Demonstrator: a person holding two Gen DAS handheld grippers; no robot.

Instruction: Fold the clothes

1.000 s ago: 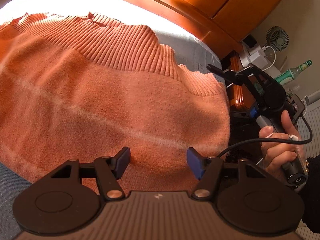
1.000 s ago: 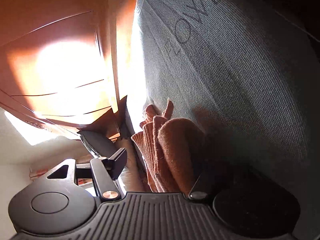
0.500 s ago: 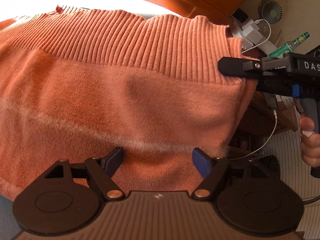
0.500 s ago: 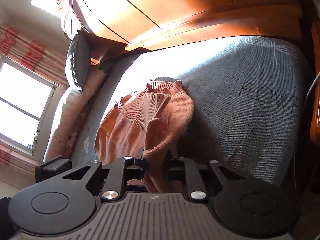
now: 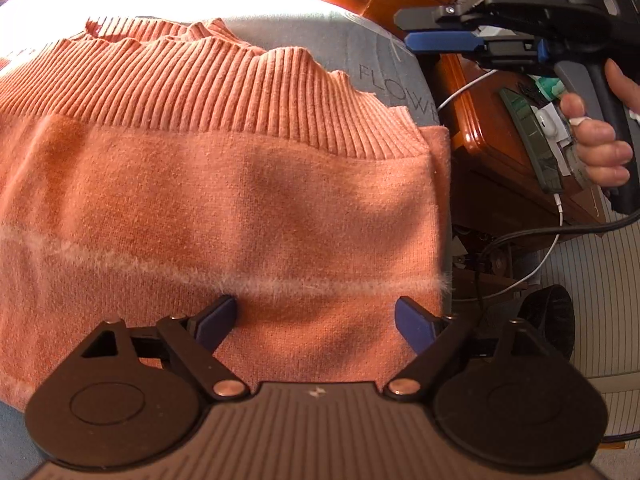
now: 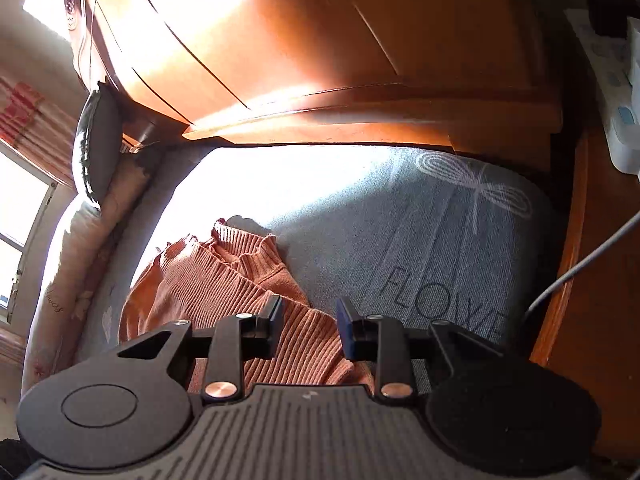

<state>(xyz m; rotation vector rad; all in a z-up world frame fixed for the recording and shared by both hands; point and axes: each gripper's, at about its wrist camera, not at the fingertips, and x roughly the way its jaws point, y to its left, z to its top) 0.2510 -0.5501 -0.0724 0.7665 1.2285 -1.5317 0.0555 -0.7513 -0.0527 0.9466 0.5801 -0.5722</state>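
Note:
An orange knit sweater point(image 5: 224, 184) lies spread on the grey bed cover point(image 5: 360, 52), its ribbed hem point(image 5: 248, 88) toward the headboard. My left gripper point(image 5: 318, 316) is open just above the sweater's body, near its right edge, holding nothing. In the left wrist view my right gripper point(image 5: 436, 28) hovers beyond the sweater's far right corner, held by a hand point(image 5: 600, 144). In the right wrist view the right gripper point(image 6: 310, 320) is open over the ribbed sweater point(image 6: 224, 280), with nothing between its fingers.
A wooden headboard point(image 6: 320, 40) runs along the far side of the bed. A wooden bedside table point(image 5: 492, 128) with a white cable and small items stands to the right. A dark pillow point(image 6: 96, 148) and a window point(image 6: 20, 208) are at the left.
The right gripper has let go of the sweater's corner, opened and lifted clear. The hem now lies flat on the bed. The left gripper stays open over the sweater.

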